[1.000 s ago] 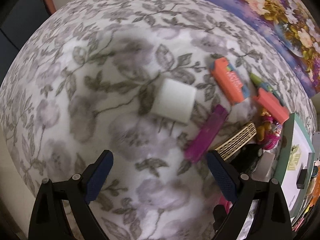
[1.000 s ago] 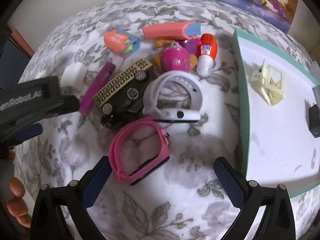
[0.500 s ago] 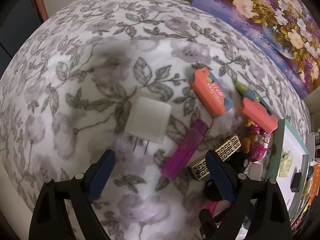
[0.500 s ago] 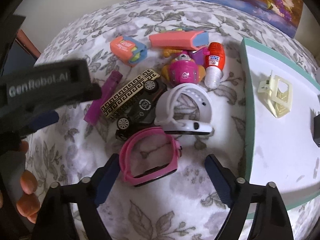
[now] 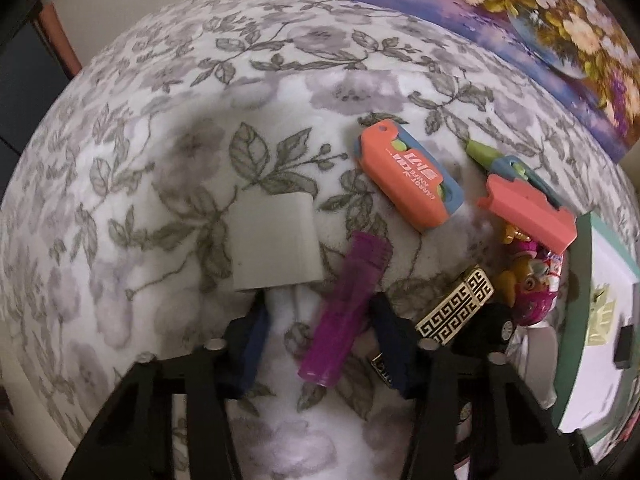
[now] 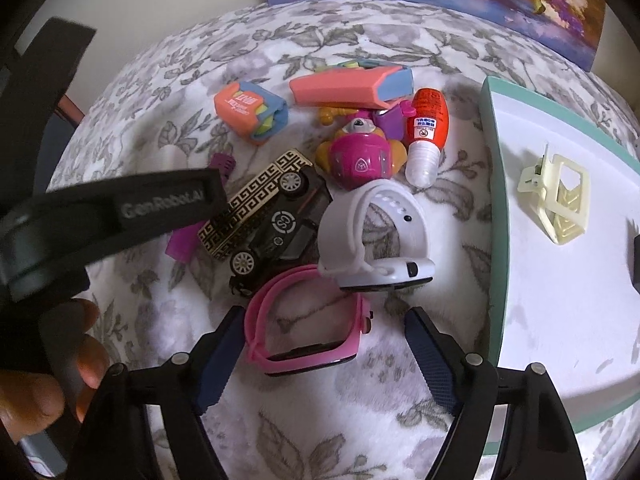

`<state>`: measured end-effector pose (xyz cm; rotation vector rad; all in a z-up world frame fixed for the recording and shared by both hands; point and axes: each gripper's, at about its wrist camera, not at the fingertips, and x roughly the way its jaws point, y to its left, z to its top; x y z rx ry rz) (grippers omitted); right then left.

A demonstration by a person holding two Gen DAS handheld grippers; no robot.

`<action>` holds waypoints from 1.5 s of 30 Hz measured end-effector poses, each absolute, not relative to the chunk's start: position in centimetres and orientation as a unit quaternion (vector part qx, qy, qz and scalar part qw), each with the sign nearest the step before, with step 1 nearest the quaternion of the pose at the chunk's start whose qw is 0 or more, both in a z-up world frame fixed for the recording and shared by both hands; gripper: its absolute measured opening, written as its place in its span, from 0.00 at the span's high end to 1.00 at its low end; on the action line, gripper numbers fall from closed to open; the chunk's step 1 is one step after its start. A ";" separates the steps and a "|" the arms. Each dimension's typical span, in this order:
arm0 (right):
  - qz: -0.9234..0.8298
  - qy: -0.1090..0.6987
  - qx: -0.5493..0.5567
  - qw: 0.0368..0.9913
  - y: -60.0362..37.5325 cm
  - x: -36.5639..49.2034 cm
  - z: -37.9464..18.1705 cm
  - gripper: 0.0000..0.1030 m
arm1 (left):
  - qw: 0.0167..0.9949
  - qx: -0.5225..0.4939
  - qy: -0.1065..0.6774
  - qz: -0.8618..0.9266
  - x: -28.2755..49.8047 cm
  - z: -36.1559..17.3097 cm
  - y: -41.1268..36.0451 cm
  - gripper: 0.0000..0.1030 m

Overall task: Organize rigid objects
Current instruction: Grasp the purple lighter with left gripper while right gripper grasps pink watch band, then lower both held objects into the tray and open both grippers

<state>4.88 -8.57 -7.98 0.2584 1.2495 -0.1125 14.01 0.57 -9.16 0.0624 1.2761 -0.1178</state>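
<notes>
My left gripper point(image 5: 320, 312) points down at the floral cloth and its jaws are closing. A purple lighter point(image 5: 344, 304) lies between them, against the right finger, with a gap at the left finger. The prongs of a white charger plug point(image 5: 276, 240) also reach in. My right gripper point(image 6: 325, 320) is closing slowly around a pink watch point(image 6: 308, 332), whose band lies close to the left pad without being pinched. Beyond it sit a white watch point(image 6: 372, 232), a black and gold toy car point(image 6: 264, 216) and a pink pup toy point(image 6: 360, 156).
A teal-rimmed white tray point(image 6: 494, 184) on the right holds a cream hair clip point(image 6: 556, 196). Two orange cases point(image 5: 408, 180) point(image 5: 528, 212) and an orange glue bottle point(image 6: 426, 128) lie behind the pile. A flower painting point(image 5: 520, 20) leans at the back. The left gripper's body point(image 6: 120, 216) and a hand point(image 6: 40, 392) fill the right view's left side.
The left gripper came down and over to the lighter and charger, and its jaws narrowed a lot. The right gripper edged closer to the pink watch with its jaws a little narrower.
</notes>
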 end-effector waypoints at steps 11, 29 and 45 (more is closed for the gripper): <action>-0.058 0.579 0.128 0.803 -9.0 4.4 -8.1 0.37 | 0.787 -0.018 0.609 -0.096 12.9 -8.5 2.2 0.80; -0.068 0.520 0.192 0.829 -11.5 0.2 -2.8 0.37 | 0.829 -0.067 0.542 -0.115 8.4 -0.6 4.1 0.81; -0.258 0.491 0.241 0.796 -24.0 -5.0 -2.2 0.37 | 0.826 -0.006 0.534 -0.180 4.0 0.7 -4.8 0.81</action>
